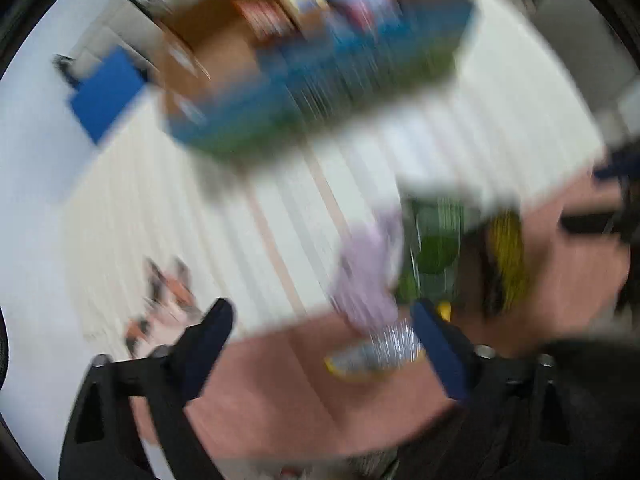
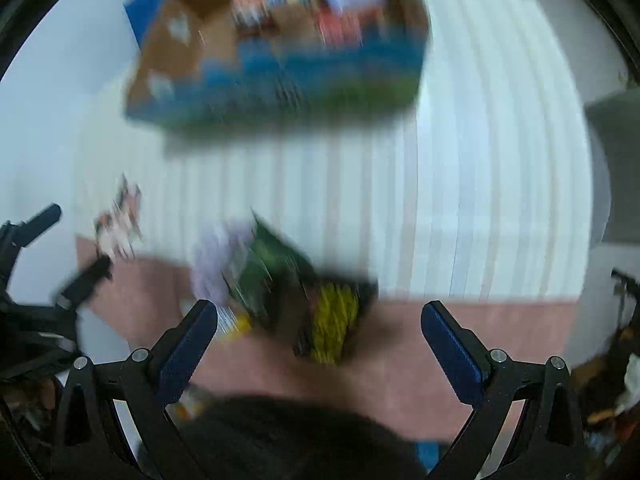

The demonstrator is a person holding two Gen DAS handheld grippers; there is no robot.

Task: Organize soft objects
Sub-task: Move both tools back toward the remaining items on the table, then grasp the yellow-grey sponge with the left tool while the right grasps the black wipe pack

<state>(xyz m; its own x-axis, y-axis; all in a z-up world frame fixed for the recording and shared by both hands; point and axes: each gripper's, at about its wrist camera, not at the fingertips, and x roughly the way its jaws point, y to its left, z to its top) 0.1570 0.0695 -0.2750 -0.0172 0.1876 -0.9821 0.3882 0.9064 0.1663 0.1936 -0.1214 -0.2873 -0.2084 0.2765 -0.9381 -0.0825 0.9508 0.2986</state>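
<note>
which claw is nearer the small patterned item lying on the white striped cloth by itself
Left. The left claw has its left finger almost beside the small patterned item, while the right claw sits farther off, over the green and yellow packets.

A white ribbed surface [image 2: 480, 184] with lengthwise stripes covers most of both views. A pink mat [image 2: 400, 360] lies along its near edge. At the far side stands an open cardboard box [image 2: 280, 52] with a blue and green printed front (contents blurred beyond identification). A blue panel [image 1: 106, 92] sits just beside the box, on its left. A grey block [image 2: 612, 168] occupies the right margin.
</note>
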